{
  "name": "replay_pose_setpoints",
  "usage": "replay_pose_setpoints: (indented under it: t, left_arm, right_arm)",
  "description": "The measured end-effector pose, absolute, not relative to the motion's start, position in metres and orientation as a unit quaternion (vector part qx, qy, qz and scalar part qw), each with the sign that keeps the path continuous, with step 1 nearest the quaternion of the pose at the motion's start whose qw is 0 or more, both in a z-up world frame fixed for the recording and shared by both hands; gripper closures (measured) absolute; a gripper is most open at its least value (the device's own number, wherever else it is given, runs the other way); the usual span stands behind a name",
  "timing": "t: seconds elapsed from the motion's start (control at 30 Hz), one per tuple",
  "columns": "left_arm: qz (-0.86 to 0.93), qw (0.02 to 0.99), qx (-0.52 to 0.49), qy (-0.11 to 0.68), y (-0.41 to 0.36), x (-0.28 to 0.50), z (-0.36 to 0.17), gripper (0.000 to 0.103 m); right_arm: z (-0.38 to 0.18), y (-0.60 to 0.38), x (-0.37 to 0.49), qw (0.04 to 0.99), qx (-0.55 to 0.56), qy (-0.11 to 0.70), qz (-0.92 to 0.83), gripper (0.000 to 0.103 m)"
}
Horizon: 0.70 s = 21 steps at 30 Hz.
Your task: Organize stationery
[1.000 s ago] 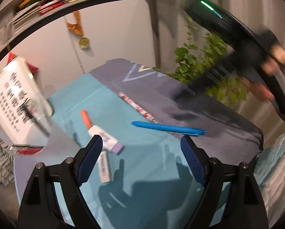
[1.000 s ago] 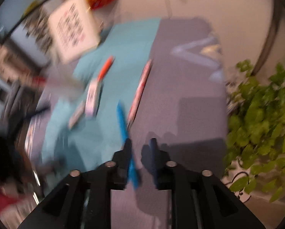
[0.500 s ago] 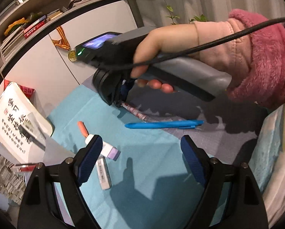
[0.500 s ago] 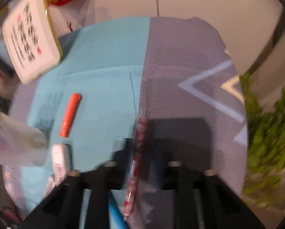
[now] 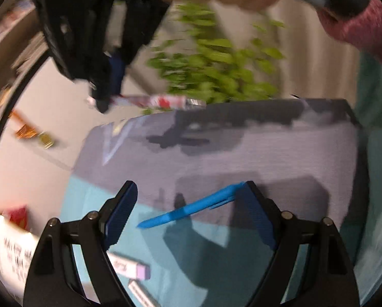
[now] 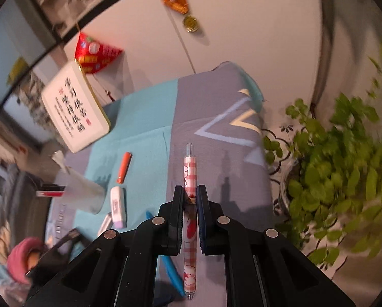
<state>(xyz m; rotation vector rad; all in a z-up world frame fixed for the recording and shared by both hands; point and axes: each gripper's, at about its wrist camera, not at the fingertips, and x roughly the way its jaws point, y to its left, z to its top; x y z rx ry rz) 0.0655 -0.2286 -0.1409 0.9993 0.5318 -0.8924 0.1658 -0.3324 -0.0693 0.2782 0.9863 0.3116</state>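
My right gripper [image 6: 190,192] is shut on a pink checked pen [image 6: 190,176] and holds it lifted above the cloth; the held pen also shows at the top of the left wrist view [image 5: 160,101]. My left gripper [image 5: 188,192] is open just above a blue pen [image 5: 188,211], which lies on the cloth between its fingers, the right fingertip [image 5: 244,192] next to the pen's end. An orange marker [image 6: 123,164], a white correction tape [image 6: 117,200] and a small white eraser [image 6: 104,223] lie on the teal cloth. A clear cup [image 6: 80,192] stands at the left.
The table is covered by a teal and grey cloth [image 6: 216,128]. A white tin box with black writing [image 6: 74,107] stands at the back left. A green potted plant [image 6: 339,168] stands off the table's right edge. A white cabinet wall is behind.
My right gripper closed on the pink checked pen and lifted it off the cloth. My left gripper moved forward and down over the blue pen.
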Motion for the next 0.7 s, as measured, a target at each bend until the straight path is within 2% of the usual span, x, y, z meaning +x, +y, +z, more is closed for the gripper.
replay_pose_setpoints:
  t: [0.13, 0.17, 0.2, 0.23, 0.27, 0.3, 0.33, 0.37, 0.7]
  left_arm:
    - [-0.439, 0.710, 0.487, 0.258, -0.230, 0.067, -0.146, 0.020]
    - [-0.436, 0.707, 0.490, 0.265, -0.230, 0.070, -0.149, 0.024]
    - [-0.435, 0.703, 0.491, 0.275, -0.233, 0.071, -0.152, 0.030]
    - [-0.436, 0.697, 0.487, 0.293, -0.235, 0.077, -0.157, 0.047]
    - [-0.452, 0.697, 0.460, 0.312, -0.235, 0.082, -0.154, 0.069]
    - [-0.457, 0.695, 0.441, 0.338, -0.236, 0.089, -0.152, 0.078]
    - [-0.450, 0.700, 0.430, 0.351, -0.236, 0.095, -0.152, 0.081]
    - [-0.442, 0.707, 0.424, 0.355, -0.236, 0.100, -0.151, 0.089]
    - [-0.429, 0.795, 0.221, 0.368, -0.201, 0.098, -0.083, 0.099]
  right_arm:
    - [-0.071, -0.355, 0.150, 0.853, 0.167, 0.472, 0.150, 0.093]
    - [-0.073, -0.360, 0.146, 0.851, 0.174, 0.472, 0.148, 0.093]
    - [-0.073, -0.363, 0.143, 0.850, 0.180, 0.472, 0.146, 0.093]
    - [-0.075, -0.367, 0.140, 0.850, 0.185, 0.472, 0.144, 0.093]
    - [-0.077, -0.369, 0.139, 0.850, 0.191, 0.471, 0.141, 0.093]
    - [-0.078, -0.372, 0.137, 0.850, 0.195, 0.470, 0.139, 0.093]
    - [-0.077, -0.376, 0.134, 0.849, 0.198, 0.469, 0.138, 0.093]
    - [-0.077, -0.378, 0.133, 0.849, 0.201, 0.469, 0.138, 0.093]
    - [-0.060, -0.379, 0.120, 0.860, 0.214, 0.439, 0.148, 0.093]
